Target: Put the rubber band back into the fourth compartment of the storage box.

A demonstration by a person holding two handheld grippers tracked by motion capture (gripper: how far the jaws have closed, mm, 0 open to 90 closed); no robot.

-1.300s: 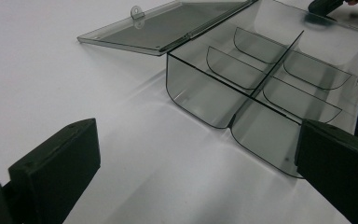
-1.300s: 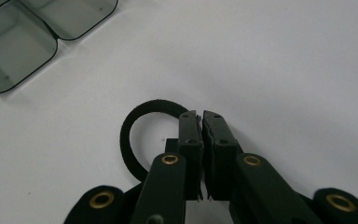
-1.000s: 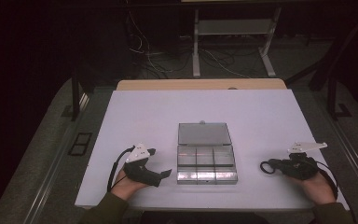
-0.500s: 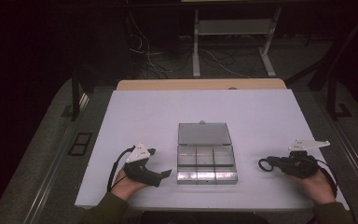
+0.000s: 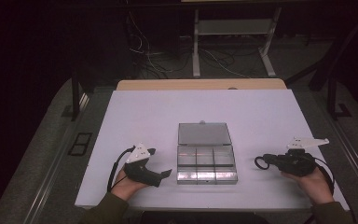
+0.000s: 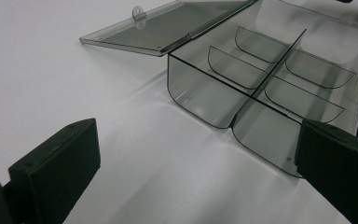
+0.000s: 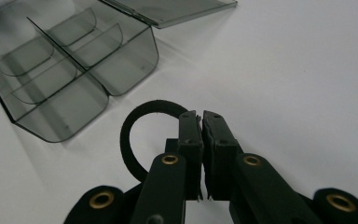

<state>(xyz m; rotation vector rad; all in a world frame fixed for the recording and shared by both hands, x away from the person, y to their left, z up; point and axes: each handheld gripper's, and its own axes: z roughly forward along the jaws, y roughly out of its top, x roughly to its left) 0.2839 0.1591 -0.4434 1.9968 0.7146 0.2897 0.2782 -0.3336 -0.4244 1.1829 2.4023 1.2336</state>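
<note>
A clear plastic compartment box [image 5: 206,169] lies open at the table's front middle, its lid [image 5: 203,133] folded flat behind it. The compartments look bare. My left gripper [image 5: 160,162] rests just left of the box, open, with nothing between its jaws. In the left gripper view the box [image 6: 261,79] and lid [image 6: 168,23] lie ahead of the wide-apart left gripper [image 6: 198,135]. My right gripper [image 5: 266,161] is to the right of the box, shut on a black ring [image 5: 260,162]. In the right gripper view the ring [image 7: 130,135] loops out left of the closed right gripper [image 7: 201,116].
The white table [image 5: 168,112] has bare room all around the box. A wooden board edge [image 5: 200,84] runs along its far side. Beyond it on the dark floor are cables and a metal stand [image 5: 233,28].
My right gripper has crept a little left toward the box with the ring in it. The left gripper has stayed put.
</note>
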